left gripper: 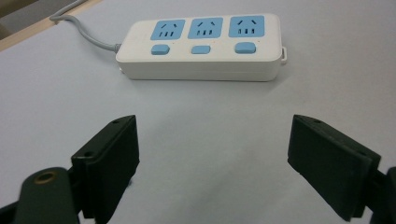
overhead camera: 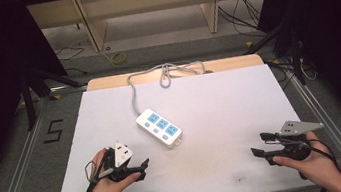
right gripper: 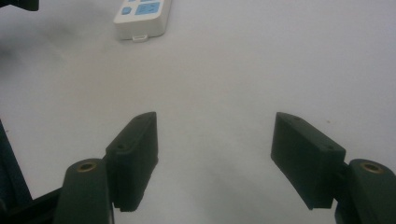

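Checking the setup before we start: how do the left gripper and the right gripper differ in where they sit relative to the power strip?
The left gripper sits close to the power strip, facing its long side; the right gripper is much farther off, seeing just one end. Both have open jaws with nothing between them, over the white table.

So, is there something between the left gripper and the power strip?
Nothing visible. The left gripper is open, and bare white table lies between it and the power strip.
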